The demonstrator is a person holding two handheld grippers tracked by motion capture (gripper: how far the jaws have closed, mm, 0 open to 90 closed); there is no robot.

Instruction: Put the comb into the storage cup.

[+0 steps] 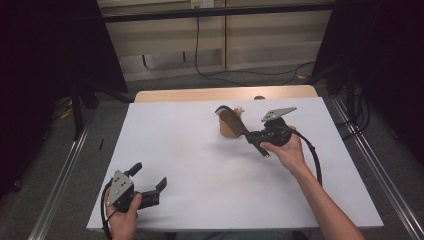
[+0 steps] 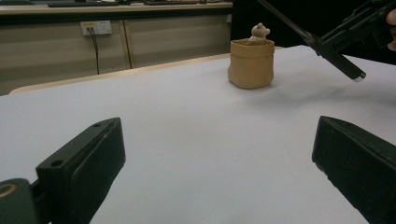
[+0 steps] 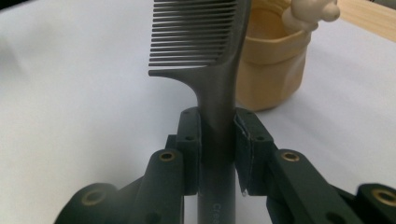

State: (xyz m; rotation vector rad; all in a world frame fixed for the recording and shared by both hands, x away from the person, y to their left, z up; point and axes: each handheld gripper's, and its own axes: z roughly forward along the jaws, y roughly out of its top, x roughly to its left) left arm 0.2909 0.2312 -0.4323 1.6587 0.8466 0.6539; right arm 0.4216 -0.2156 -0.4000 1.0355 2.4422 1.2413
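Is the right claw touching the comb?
Touching. The right gripper view shows the right claw with both pads pressed against the dark comb handle, no gap either side.

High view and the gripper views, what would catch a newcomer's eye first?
A dark comb clamped by its handle in the right gripper, held by a tan pot on the white table. A small bear figure peeks over the pot's rim. The left gripper sits open at the near left corner.
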